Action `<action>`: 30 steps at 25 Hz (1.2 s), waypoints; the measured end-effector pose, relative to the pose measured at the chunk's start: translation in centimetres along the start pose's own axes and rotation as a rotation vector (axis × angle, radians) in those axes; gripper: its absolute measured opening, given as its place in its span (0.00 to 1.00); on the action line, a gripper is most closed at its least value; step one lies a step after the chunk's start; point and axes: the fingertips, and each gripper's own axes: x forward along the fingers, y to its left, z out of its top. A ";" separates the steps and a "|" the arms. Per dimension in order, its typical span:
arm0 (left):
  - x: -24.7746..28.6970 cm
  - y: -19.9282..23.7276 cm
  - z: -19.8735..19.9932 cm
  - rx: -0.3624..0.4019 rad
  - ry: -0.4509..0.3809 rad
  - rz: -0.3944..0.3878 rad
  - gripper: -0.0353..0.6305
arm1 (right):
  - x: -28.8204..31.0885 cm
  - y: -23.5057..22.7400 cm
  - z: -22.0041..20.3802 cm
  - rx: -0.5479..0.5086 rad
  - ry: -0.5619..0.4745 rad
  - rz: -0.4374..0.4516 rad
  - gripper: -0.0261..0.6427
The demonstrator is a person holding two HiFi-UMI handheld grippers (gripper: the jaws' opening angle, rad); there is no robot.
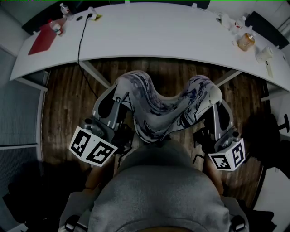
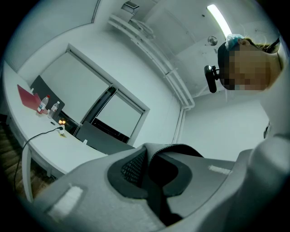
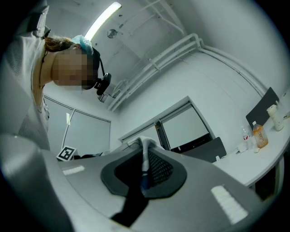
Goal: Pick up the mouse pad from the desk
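The mouse pad (image 1: 158, 108), printed in a grey and white marbled pattern, hangs off the desk over the wooden floor. It sags in the middle between my two grippers. My left gripper (image 1: 118, 93) is shut on its left end, and my right gripper (image 1: 213, 97) is shut on its right end. In the left gripper view the jaws (image 2: 152, 154) pinch a dark folded edge of the pad (image 2: 174, 146). In the right gripper view the jaws (image 3: 146, 152) clamp the thin pale edge of the pad (image 3: 145, 158) upright between them.
The long white desk (image 1: 158, 36) curves across the top. It carries a red folder (image 1: 43, 40), bottles (image 1: 63, 9), a black cable (image 1: 80, 41), an orange jar (image 1: 246, 41) and small white items (image 1: 265, 54). Desk legs (image 1: 95, 74) stand on the wooden floor (image 1: 63, 104).
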 end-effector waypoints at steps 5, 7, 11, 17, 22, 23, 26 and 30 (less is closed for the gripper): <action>0.5 -0.2 -0.5 -0.010 0.004 -0.005 0.06 | -0.4 0.0 -0.1 -0.026 0.001 0.009 0.07; 0.8 -0.4 -0.6 -0.011 0.007 -0.012 0.06 | -0.5 -0.2 -0.1 -0.038 0.011 0.006 0.07; 1.4 -0.7 -0.6 -0.016 0.012 -0.025 0.06 | -0.5 -0.5 -0.1 -0.046 0.017 0.001 0.07; 1.7 -0.3 -0.2 -0.009 0.005 -0.033 0.06 | -0.6 -0.9 0.3 -0.054 0.008 -0.010 0.07; 1.6 0.0 -0.1 -0.003 0.008 -0.030 0.06 | -0.6 -1.1 0.3 -0.061 0.009 -0.017 0.07; 1.5 0.0 0.0 -0.001 0.007 -0.031 0.06 | -0.6 -1.0 0.3 -0.062 0.007 -0.017 0.07; 1.4 0.3 0.4 0.005 0.001 -0.031 0.06 | -0.4 -0.8 0.4 -0.064 0.004 -0.017 0.07; 0.9 0.7 0.6 0.006 0.000 -0.028 0.06 | -0.4 -0.5 0.1 -0.063 0.007 -0.019 0.07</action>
